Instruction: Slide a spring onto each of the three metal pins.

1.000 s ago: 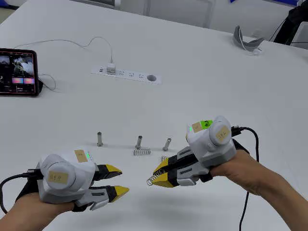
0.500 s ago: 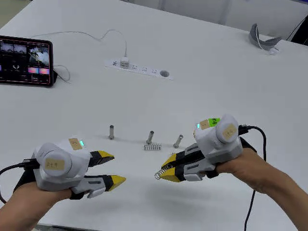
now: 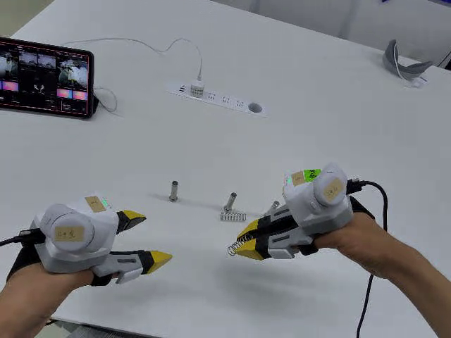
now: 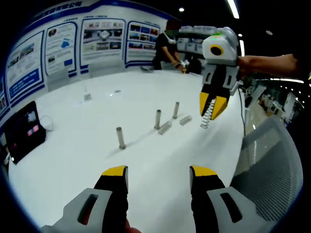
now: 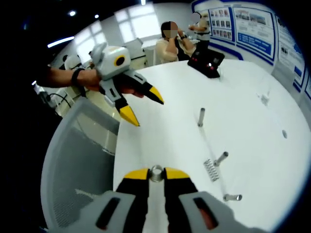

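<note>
White workbench: metal pins, tablet, power strip; wall posters.

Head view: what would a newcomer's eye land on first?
The right tool, right of centre over the white table, is shut on a spring that pokes out past its yellow tips. Just beyond it a row of three bare pins stands upright, with a loose spring lying by the middle one. The left tool hangs open at lower left, holding nothing.
</note>
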### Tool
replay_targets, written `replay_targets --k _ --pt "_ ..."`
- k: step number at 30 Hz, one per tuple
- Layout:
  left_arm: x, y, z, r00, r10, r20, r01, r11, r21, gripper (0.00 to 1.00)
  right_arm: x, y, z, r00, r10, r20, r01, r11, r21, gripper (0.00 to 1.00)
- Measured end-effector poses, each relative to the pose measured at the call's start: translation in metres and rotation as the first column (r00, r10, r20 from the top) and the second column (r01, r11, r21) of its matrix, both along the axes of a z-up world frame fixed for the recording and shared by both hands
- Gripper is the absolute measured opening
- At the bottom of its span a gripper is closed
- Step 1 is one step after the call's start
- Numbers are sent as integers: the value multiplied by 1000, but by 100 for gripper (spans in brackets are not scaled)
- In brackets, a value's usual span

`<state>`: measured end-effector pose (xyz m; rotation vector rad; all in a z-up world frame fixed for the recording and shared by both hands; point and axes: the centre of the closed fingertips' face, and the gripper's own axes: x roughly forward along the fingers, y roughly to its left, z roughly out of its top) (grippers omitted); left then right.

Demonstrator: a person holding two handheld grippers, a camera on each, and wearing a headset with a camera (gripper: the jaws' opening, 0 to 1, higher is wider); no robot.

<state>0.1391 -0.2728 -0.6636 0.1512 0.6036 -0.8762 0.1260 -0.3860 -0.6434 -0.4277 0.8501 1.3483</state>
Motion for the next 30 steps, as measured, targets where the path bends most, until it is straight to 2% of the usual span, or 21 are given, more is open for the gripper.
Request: replay_targets --k 22,30 --pt "11 46 -5 992 124 -11 -124 992 1 61 42 42 -2 995 90 36 -89 996 -23 13" --pt "9 58 -12 987 157 -25 -157 988 8 65 60 49 -4 994 98 51 -96 995 -36 13"
